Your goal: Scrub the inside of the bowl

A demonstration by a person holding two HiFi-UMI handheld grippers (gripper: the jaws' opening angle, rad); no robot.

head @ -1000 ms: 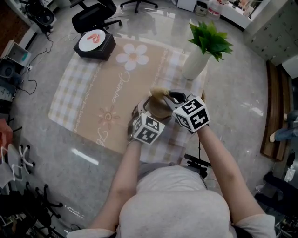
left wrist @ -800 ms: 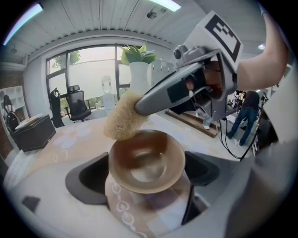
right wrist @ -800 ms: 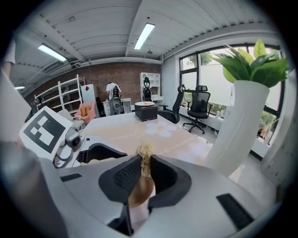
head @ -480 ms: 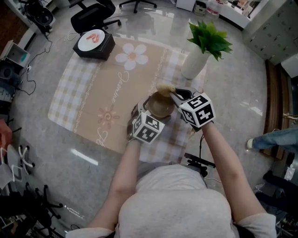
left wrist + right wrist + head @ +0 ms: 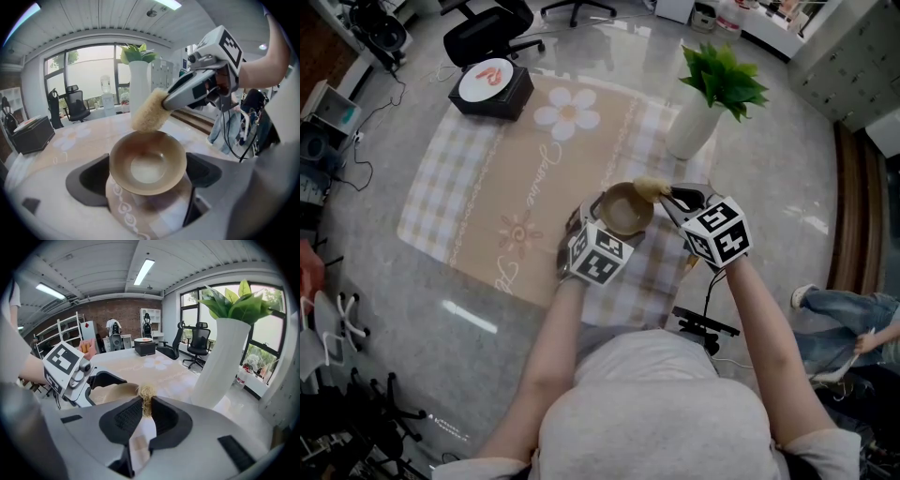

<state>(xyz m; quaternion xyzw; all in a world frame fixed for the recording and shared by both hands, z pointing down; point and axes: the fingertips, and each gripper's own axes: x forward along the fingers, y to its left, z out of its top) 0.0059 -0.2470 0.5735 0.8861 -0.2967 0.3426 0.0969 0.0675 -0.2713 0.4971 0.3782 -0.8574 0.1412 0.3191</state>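
A tan bowl [image 5: 623, 211] is held just above the beige placemat [image 5: 502, 192], with my left gripper [image 5: 614, 223] shut on it. The left gripper view shows its hollow [image 5: 147, 161] bare and facing the camera, a jaw pressed to each side. My right gripper [image 5: 672, 195] is shut on a straw-coloured loofah sponge [image 5: 652, 187]. The sponge [image 5: 149, 111] hangs at the bowl's far right rim, outside the hollow. In the right gripper view the sponge [image 5: 146, 393] is pinched between the pads, and the bowl [image 5: 115, 392] lies just beyond to the left.
A tall white vase with a green plant [image 5: 694, 127] stands close behind the right gripper. A black box with a white disc [image 5: 490, 87] sits at the mat's far left corner. Office chairs [image 5: 487, 33] stand beyond, and a person's legs [image 5: 834, 309] are at the right.
My right gripper has carried the sponge to the right, from over the bowl's middle to its right rim. The left gripper and bowl have barely moved.
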